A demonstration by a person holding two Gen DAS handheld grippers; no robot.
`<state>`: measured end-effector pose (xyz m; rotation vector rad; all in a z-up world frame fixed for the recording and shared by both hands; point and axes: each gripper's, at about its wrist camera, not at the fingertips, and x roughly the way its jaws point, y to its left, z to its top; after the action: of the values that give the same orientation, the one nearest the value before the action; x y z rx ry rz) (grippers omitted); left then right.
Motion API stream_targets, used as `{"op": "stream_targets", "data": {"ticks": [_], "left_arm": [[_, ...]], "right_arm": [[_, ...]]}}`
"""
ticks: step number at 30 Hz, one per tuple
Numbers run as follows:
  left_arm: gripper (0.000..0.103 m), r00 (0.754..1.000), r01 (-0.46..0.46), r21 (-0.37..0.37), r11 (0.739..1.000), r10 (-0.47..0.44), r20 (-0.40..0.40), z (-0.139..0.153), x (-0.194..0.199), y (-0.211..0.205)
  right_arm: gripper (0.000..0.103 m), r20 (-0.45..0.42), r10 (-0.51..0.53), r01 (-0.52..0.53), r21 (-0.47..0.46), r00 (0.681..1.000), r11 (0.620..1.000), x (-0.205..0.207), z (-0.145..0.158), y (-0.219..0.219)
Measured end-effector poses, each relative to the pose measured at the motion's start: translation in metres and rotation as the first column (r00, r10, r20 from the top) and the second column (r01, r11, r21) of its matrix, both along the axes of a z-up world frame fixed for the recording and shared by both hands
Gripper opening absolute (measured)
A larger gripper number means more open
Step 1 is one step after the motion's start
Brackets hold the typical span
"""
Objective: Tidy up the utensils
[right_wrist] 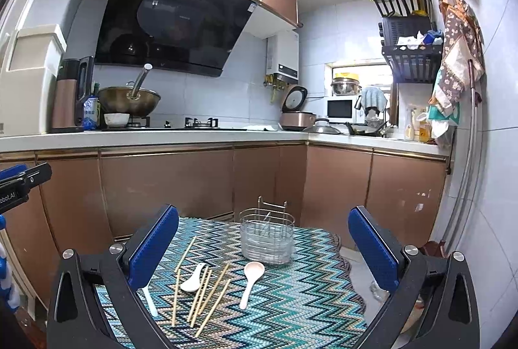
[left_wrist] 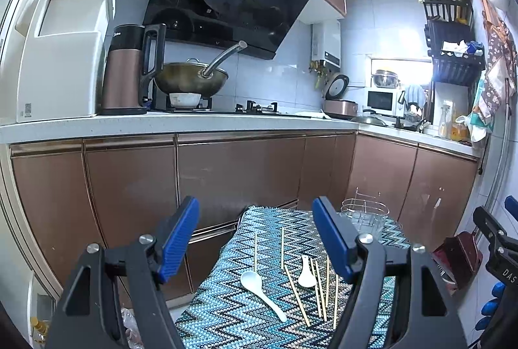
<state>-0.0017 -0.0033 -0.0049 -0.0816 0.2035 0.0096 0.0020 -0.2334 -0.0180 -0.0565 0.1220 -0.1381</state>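
Two claws hover spread wide and empty over the zigzag cloth (right_wrist: 291, 300) covering the tabletop: left claw (left_wrist: 255, 242), right claw (right_wrist: 264, 248). Judging from that, nothing is sorted yet. A sensible first pick is the lone spoon (right_wrist: 249, 281) nearest the wire holder (right_wrist: 267, 238), gripped mid-handle and lowered in upright. Spoons: three, counting the one (right_wrist: 193, 277) among the sticks and the long one (left_wrist: 262, 292). Chopsticks (right_wrist: 207, 297): roughly seven or eight, overlapping, hard to count.
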Motion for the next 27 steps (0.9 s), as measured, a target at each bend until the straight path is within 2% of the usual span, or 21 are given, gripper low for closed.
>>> {"op": "stream_targets", "data": {"ticks": [12,27], "left_arm": [[0.071,1.0,-0.001,-0.013,1.0,0.001,-0.008,-0.0041,0.0019,0.0006],[0.071,1.0,-0.022,0.027,0.999,0.022,0.007,-0.0076,0.0,-0.0074]], "right_arm": [[0.103,0.006,-0.02,0.02,-0.034,1.0,0.999,-0.0016,-0.0014,0.0053],[0.103,0.029,-0.006,0.006,-0.016,1.0,1.0,-0.0058,-0.0032,0.005]]}}
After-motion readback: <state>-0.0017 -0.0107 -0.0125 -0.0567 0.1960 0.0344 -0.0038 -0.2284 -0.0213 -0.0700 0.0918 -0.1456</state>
